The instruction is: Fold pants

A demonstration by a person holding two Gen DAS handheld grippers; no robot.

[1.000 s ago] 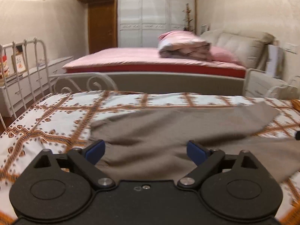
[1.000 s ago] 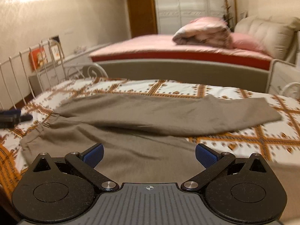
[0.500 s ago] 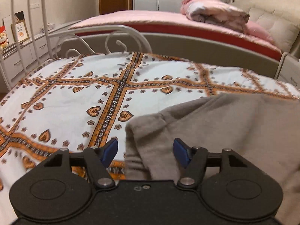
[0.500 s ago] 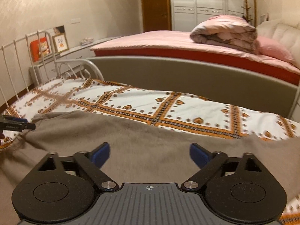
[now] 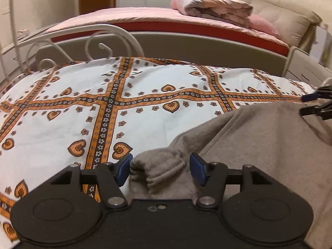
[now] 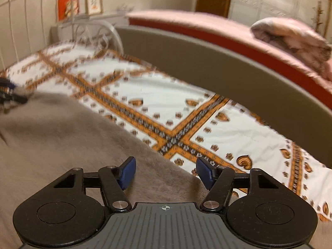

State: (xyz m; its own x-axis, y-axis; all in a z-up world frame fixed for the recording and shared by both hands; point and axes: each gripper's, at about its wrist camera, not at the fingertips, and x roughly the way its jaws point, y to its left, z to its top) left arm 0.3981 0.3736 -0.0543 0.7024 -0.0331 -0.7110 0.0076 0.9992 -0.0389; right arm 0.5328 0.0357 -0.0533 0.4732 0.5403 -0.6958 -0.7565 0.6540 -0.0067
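Grey-brown pants [image 5: 259,145] lie on a white bedspread with orange bands and hearts [image 5: 145,108]. My left gripper [image 5: 160,169] is open, its blue pads either side of a bunched corner of the pants [image 5: 159,166], with gaps on both sides. My right gripper [image 6: 166,173] is open over the far edge of the pants [image 6: 72,145], with cloth between and under its pads. Each gripper shows in the other's view: the right one at the right edge [image 5: 317,103], the left one at the left edge [image 6: 10,95].
A white metal bed frame [image 5: 99,33] rises at the bed's far left. A grey footboard [image 6: 207,66] runs along the far side. Beyond it a second bed holds a folded pink quilt [image 5: 211,4]. Pictures [image 6: 94,2] stand on a sideboard.
Both grippers have moved forward and down onto the pants. The left now straddles a bunched corner of the cloth. The right has narrowed its opening and turned toward the far edge.
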